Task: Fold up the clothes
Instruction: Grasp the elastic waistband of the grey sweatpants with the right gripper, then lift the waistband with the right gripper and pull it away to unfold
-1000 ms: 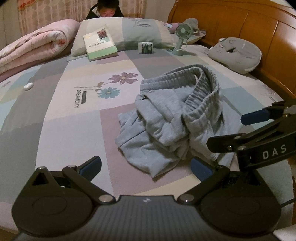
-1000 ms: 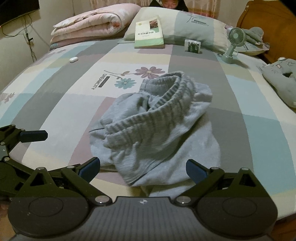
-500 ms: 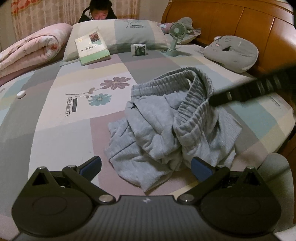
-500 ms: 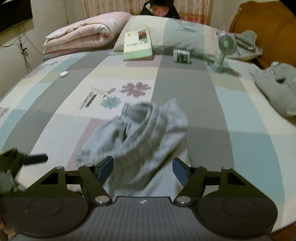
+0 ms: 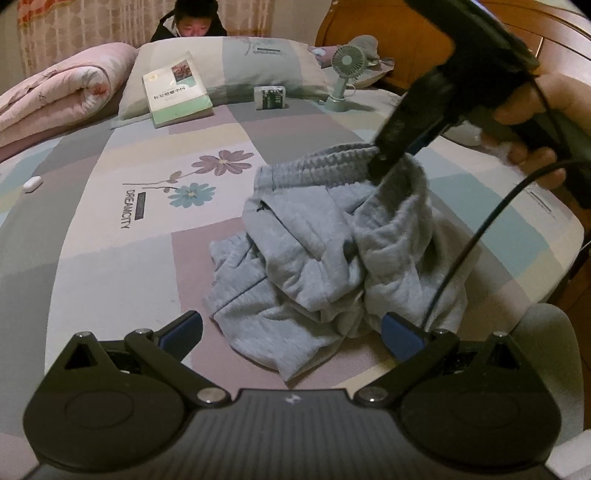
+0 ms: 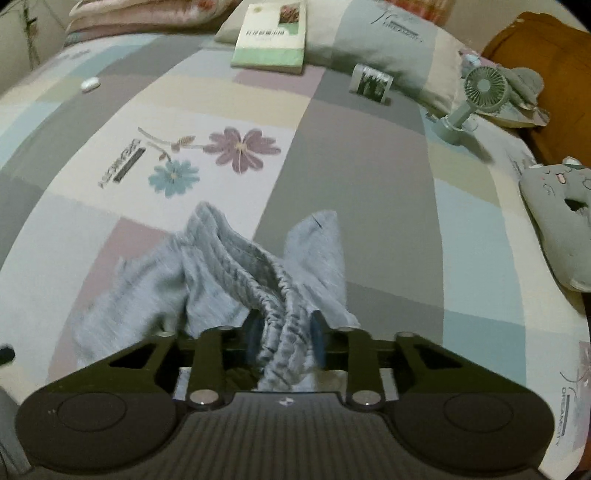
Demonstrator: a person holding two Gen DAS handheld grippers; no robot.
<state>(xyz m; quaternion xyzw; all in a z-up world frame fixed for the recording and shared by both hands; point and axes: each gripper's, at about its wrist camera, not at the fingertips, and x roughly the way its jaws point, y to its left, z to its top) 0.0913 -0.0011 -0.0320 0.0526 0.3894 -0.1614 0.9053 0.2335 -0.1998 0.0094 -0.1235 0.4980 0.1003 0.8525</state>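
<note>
1. Your right gripper (image 6: 282,341) jaws are closing around the grey trousers' (image 5: 332,258) waistband, bunched between them, for lifting.
2. Left gripper (image 5: 291,328) wide, empty; trousers crumpled near bed's (image 5: 92,258) near edge.

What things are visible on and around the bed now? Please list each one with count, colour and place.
sweatpants: 1, grey, crumpled at near edge
book: 1, white-green, leaning on pillow
pillow: 1, grey-beige, at head
small box: 1, by pillow
handheld fan: 1, green, upright
quilt: 1, pink, rolled
plush cushion: 1, grey
headboard: 1, wooden
person: 1, behind pillow
left gripper: open, empty
right gripper: closing on waistband
</note>
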